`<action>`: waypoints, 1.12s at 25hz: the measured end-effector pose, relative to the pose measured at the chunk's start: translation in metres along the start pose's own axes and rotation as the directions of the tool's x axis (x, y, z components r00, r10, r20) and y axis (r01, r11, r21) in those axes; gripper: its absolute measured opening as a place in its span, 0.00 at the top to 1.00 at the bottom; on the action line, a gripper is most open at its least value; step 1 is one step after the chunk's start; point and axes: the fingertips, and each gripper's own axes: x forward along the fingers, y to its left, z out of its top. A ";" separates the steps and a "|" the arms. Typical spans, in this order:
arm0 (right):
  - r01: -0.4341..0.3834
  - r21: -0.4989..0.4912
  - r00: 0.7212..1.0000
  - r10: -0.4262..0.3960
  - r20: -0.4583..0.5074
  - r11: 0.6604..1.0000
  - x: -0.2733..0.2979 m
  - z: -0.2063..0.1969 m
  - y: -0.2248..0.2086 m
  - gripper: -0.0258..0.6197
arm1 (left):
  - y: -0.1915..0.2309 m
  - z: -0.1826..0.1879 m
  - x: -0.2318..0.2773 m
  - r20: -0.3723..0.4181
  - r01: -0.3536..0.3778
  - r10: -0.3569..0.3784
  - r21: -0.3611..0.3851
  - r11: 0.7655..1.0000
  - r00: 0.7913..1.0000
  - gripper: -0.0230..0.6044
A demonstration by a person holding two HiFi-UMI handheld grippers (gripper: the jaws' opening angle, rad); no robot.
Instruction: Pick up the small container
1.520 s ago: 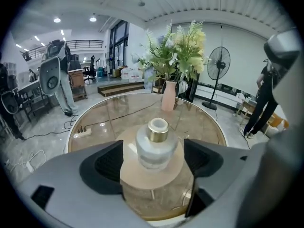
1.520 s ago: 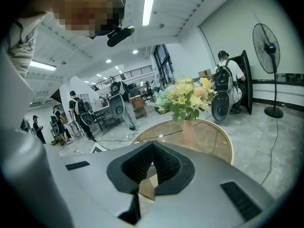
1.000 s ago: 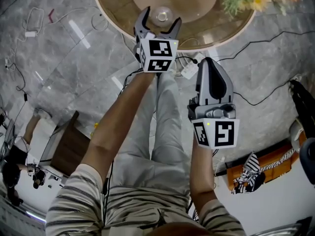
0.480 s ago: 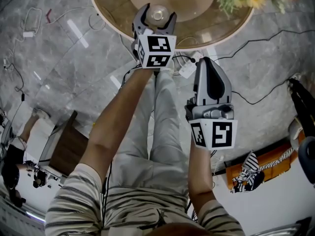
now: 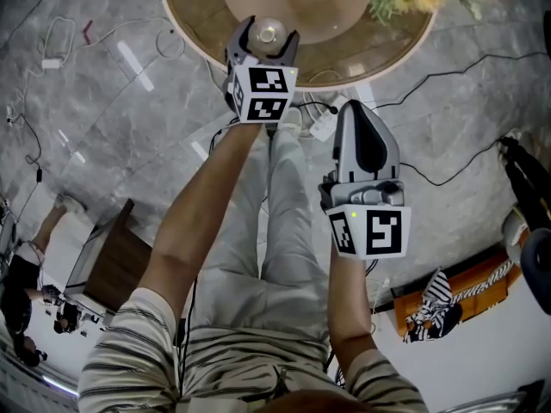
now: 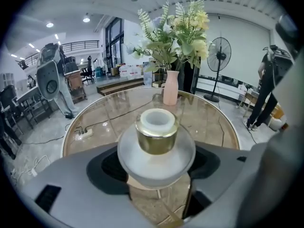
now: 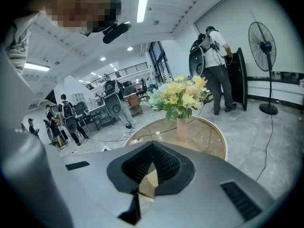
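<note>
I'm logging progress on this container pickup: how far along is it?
Done: the left claw sits around the small container on the glass table. In hand: its jaws have just been closing and now press the container's sides. Left: the lift, which nothing shows yet. The right claw is shut and empty, away from the container.

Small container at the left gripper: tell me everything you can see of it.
The small container is a squat round jar: frosted white body, shiny gold collar, white top. It stands upright at the glass table's near edge, between the left gripper's jaws, which have just closed onto its sides. Whether it's lifted is unclear.
</note>
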 end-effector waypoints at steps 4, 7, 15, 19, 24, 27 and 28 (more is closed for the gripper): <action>-0.003 0.010 1.000 0.003 0.013 1.000 -0.004 0.011 0.004 0.94 | 0.002 0.013 -0.015 0.016 0.001 0.000 -0.010 1.000 1.000 0.44; 0.001 0.006 1.000 -0.001 0.024 1.000 -0.010 0.022 0.010 0.94 | 0.000 0.024 -0.031 0.021 0.006 -0.006 -0.029 1.000 1.000 0.44; -0.006 -0.025 0.998 0.008 0.059 1.000 -0.032 0.056 0.030 0.94 | 0.002 0.059 -0.081 0.038 0.008 -0.006 -0.057 0.998 0.999 0.44; -0.006 -0.042 0.997 0.009 0.071 0.999 -0.047 0.070 0.040 0.94 | 0.003 0.076 -0.108 0.065 0.007 -0.003 -0.054 0.999 0.998 0.44; -0.028 -0.048 0.995 0.032 0.096 0.998 -0.064 0.093 0.056 0.94 | 0.009 0.102 -0.146 0.101 -0.001 0.003 -0.018 1.000 0.995 0.44; -0.021 -0.049 0.994 0.026 0.103 0.999 -0.074 0.107 0.063 0.94 | 0.014 0.119 -0.168 0.117 -0.002 0.005 -0.026 1.000 0.993 0.44; -0.021 -0.050 0.994 0.026 0.104 0.999 -0.077 0.112 0.066 0.94 | 0.015 0.124 -0.176 0.117 -0.003 0.006 -0.027 1.000 0.993 0.44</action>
